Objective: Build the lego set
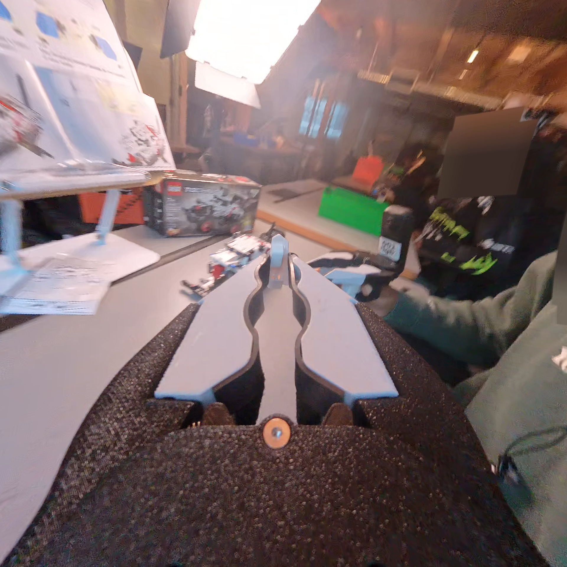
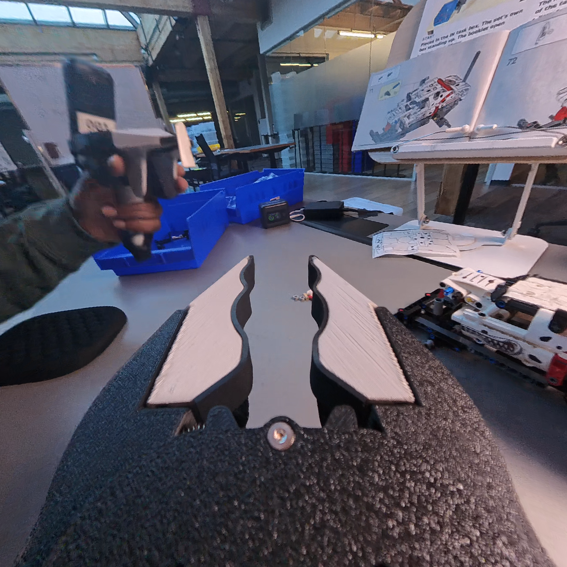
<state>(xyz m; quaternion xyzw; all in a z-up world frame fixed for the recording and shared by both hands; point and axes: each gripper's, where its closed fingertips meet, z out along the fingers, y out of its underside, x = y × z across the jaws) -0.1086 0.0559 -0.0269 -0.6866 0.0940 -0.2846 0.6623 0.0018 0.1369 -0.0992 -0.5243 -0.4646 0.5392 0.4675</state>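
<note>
My left gripper point(image 1: 278, 270) is shut on a light grey lego piece point(image 1: 279, 250) that sticks up past the fingertips, held above the grey table point(image 1: 122, 306). It also shows in the right wrist view point(image 2: 171, 153), raised in a hand, with the piece point(image 2: 184, 144) at its tip. The part-built white, black-spotted lego vehicle point(image 2: 506, 319) lies on the table to the right of my right gripper point(image 2: 281, 264), which is open and empty. Small loose pieces point(image 2: 302, 297) lie just past its right finger. The vehicle point(image 1: 236, 260) lies beyond my left gripper's left finger.
The instruction booklet on a white stand point(image 2: 460, 101) is at the far right, with a sticker sheet point(image 2: 414, 242) at its foot. Blue bins point(image 2: 196, 221) stand at the back left, next to a black device point(image 2: 273, 213). The set's box point(image 1: 202, 208) stands behind the vehicle. A person sits at the right point(image 1: 460, 233). There is about 15 cm between the tips of the two grippers.
</note>
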